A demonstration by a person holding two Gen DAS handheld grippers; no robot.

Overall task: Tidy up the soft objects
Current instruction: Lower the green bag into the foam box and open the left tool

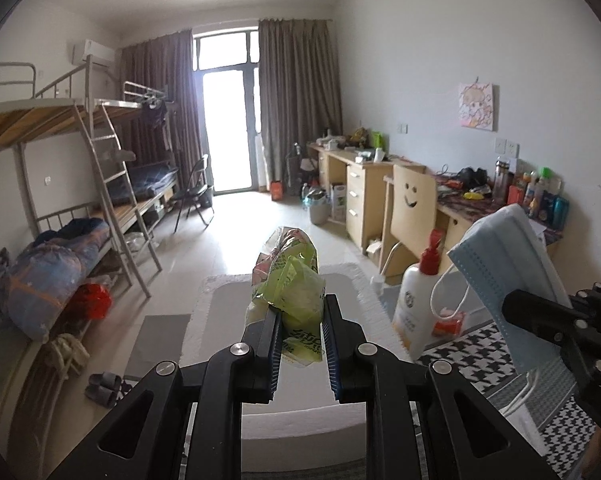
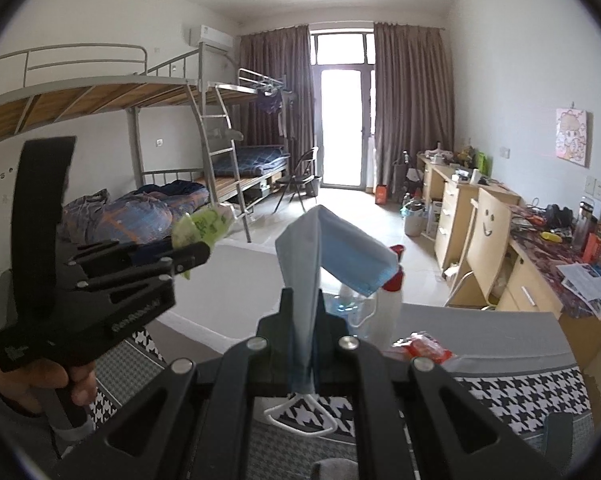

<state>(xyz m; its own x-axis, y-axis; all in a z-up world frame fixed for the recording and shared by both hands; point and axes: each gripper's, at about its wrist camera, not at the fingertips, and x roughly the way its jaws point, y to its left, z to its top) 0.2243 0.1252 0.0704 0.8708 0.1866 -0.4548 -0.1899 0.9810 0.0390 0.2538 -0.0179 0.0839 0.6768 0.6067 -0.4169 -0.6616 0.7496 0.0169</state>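
Mask (image 2: pixel 332 256) pinched inside right gripper (image 2: pixel 303 300)

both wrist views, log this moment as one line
left tool: shut on crinkly green plastic packet | right tool: shut on folded blue face mask | both held above white tray

The crinkled plastic snack packet (image 1: pixel 290 280) is lime green with pink print. The pleated paper face mask (image 2: pixel 332 256) is pale blue. The woven cloth (image 2: pixel 512 396) bears black-and-white houndstooth. The plastic lotion bottle (image 1: pixel 416 304) is white, red-capped.
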